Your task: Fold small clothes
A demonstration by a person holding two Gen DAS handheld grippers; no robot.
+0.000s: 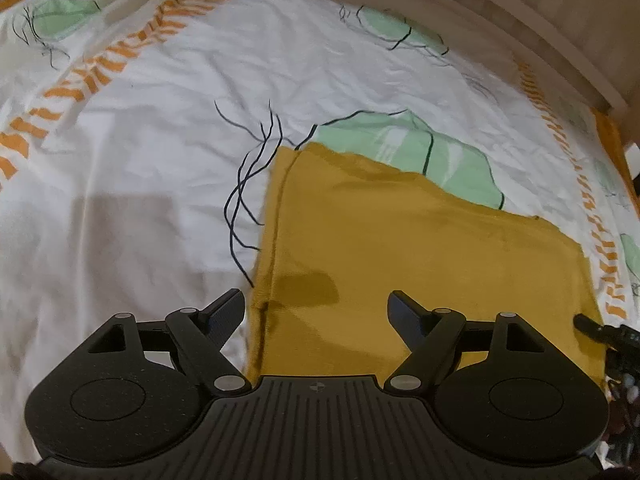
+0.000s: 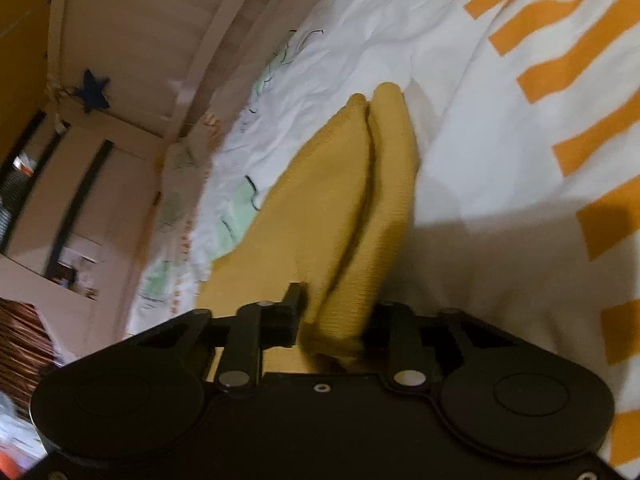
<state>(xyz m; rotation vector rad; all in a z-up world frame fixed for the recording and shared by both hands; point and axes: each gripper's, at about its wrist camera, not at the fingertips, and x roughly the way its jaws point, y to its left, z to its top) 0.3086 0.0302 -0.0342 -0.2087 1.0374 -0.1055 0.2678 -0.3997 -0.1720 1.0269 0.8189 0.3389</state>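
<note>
Mid-fold on a bed: mustard-yellow garment (image 1: 420,248) spread flat over a white bedsheet (image 1: 152,168) printed with orange bands and pale green patches, wooden bed frame (image 1: 500,20) curving beyond. Left gripper (image 1: 316,312) poised just above the cloth's near edge, fingers spread wide with nothing between them, the garment's stitched side hem directly ahead of the left fingertip (image 1: 228,308) and the bulk of the fabric reaching forward and off to the right. Right gripper (image 2: 336,320) clamped on a bunched corner of the same garment (image 2: 340,200), two rolled layers rising out from between its fingers and trailing forward onto the sheet; camera tilted steeply, suggesting a lift-and-carry of that corner to double the cloth over. Tip of the right tool also visible at the far right edge of the left view, at the garment's border. Likely reason for the split roles: one side pinching and carrying the fold, the other free, ready to pin or take the opposite edge. Fold judged begun, not yet laid down.
</note>
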